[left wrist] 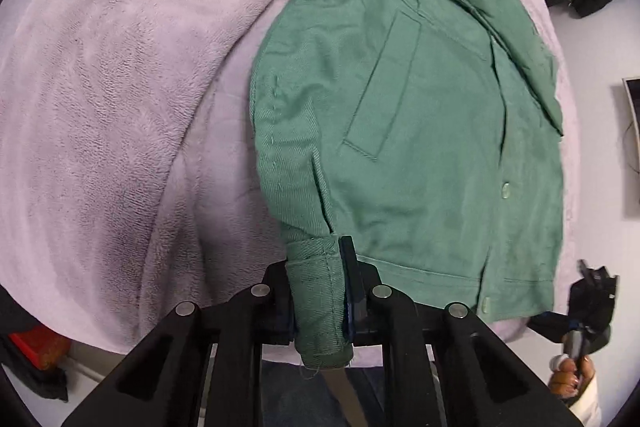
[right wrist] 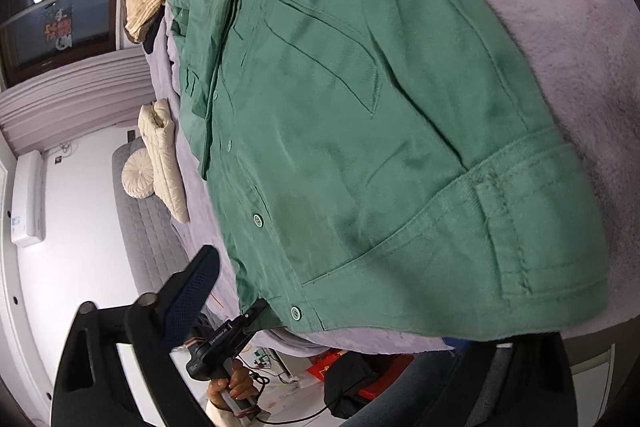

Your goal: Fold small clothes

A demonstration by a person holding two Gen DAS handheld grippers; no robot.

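A small green jacket (left wrist: 420, 131) is laid flat, front side up, on a bed covered by a pale lilac fleece blanket (left wrist: 112, 75). The garment is spread close to the near edge of the bed, its hem running along that edge. It is made of a twill-like cloth, with a stitched chest pocket (left wrist: 384, 87), a row of light green buttons (left wrist: 506, 190) down the front placket, and a collar folded over at the far end. One sleeve is lying along the side of the body, and its cuff (left wrist: 320, 303) is pinched between the closed left tongs (left wrist: 320, 307) at the near edge. In the right wrist view only one blue-padded finger (right wrist: 188, 291) of the right tongs (right wrist: 320, 307) is seen, beside the buttoned hem corner; the other finger is hidden under the cloth, so whether the hem is gripped cannot be told.
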